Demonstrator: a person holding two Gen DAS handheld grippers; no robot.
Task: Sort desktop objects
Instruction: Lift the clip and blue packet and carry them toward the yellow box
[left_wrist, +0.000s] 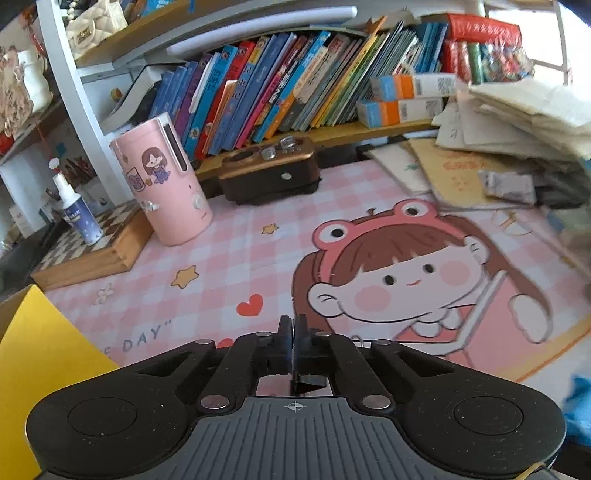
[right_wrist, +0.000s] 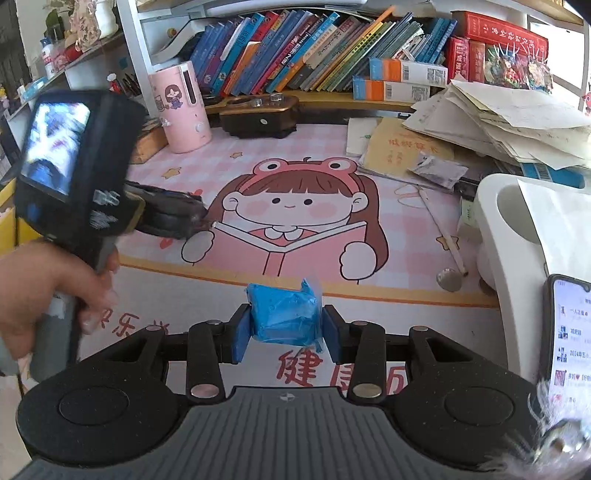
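My right gripper (right_wrist: 285, 328) is shut on a blue wrapped packet (right_wrist: 284, 314) and holds it above the front of the pink cartoon desk mat (right_wrist: 406, 229). My left gripper (left_wrist: 294, 328) is shut and empty, low over the mat (left_wrist: 240, 240) near a red heart print. The left gripper also shows in the right wrist view (right_wrist: 201, 218), held by a hand at the left. A small silver sachet (right_wrist: 437, 170) lies on a yellow booklet (right_wrist: 399, 149). A metal spoon (right_wrist: 450, 278) lies at the mat's right edge.
A pink canister (left_wrist: 166, 184), a brown box (left_wrist: 269, 173), a spray bottle (left_wrist: 77, 214) on a chessboard box (left_wrist: 92, 247) stand at the back left. Loose papers (right_wrist: 498, 118) pile up at the right. A white holder (right_wrist: 513, 236) and a phone (right_wrist: 570, 339) stand at the right front.
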